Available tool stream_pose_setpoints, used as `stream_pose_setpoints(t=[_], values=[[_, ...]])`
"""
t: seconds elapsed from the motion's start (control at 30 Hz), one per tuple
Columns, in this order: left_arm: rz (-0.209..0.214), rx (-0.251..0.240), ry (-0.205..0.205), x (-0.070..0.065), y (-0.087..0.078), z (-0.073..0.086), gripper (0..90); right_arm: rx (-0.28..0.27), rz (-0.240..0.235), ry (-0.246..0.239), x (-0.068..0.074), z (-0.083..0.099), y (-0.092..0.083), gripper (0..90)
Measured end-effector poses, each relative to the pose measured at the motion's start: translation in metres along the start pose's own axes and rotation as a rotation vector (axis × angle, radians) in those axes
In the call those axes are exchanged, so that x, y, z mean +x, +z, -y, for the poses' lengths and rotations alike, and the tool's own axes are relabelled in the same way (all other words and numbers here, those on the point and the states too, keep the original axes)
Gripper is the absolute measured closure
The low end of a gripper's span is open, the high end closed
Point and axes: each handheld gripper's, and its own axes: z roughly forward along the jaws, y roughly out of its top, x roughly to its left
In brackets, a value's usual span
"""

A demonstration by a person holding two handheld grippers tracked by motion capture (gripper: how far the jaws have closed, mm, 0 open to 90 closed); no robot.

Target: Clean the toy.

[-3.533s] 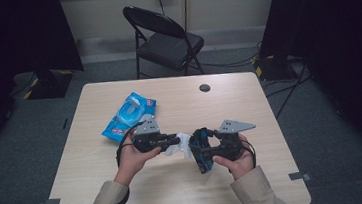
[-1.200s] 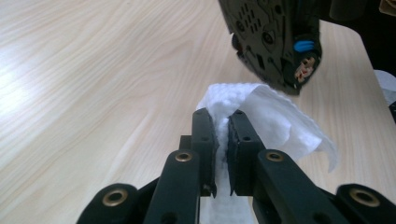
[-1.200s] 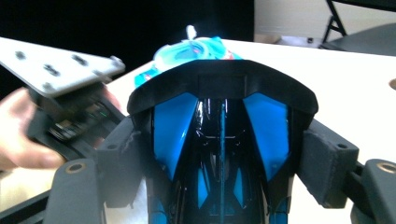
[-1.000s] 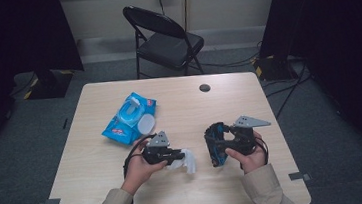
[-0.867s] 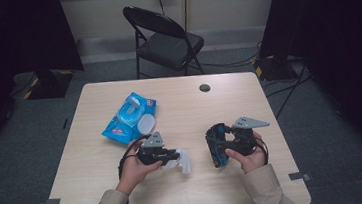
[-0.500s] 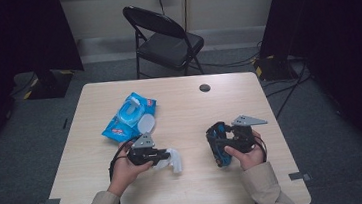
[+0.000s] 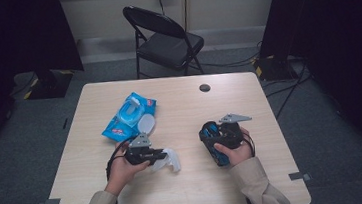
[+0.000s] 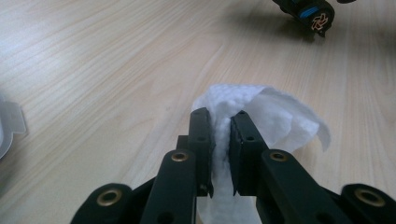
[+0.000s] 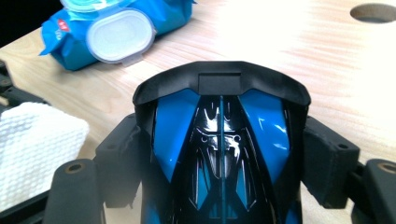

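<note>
Left gripper (image 8: 219, 126) clenched on a wipe (image 8: 275, 116), low over the table (image 7: 269, 98): soft, limp, embossed, near weightless; pinch a bunched fold, as here. Right gripper (image 9: 222, 135) grasps a toy car (image 9: 219, 140) across its flanks, well apart from the wipe (glossy blue-black plastic, hard, likely slippery). Wipes pack (image 7: 130, 114), lid open, lies beyond.

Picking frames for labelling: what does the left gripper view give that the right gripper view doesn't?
Left gripper view alone: the left tongs pinching the white wipe, and the toy's nose seen from outside at the far edge. Right gripper view alone: the blue wipes pack with its lid flipped open, the table's round hole, and the right tongs clamped on the blue-black toy car. Both: wipe, toy, wooden table.
</note>
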Motion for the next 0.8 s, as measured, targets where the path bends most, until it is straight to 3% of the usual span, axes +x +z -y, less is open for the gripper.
stream_pose_setpoints(t=[0.8], values=[[0.004, -0.001, 0.000, 0.000, 0.003, 0.002, 78.8, 0.075, 0.054, -0.010, -0.002, 0.003, 0.030, 25.2]])
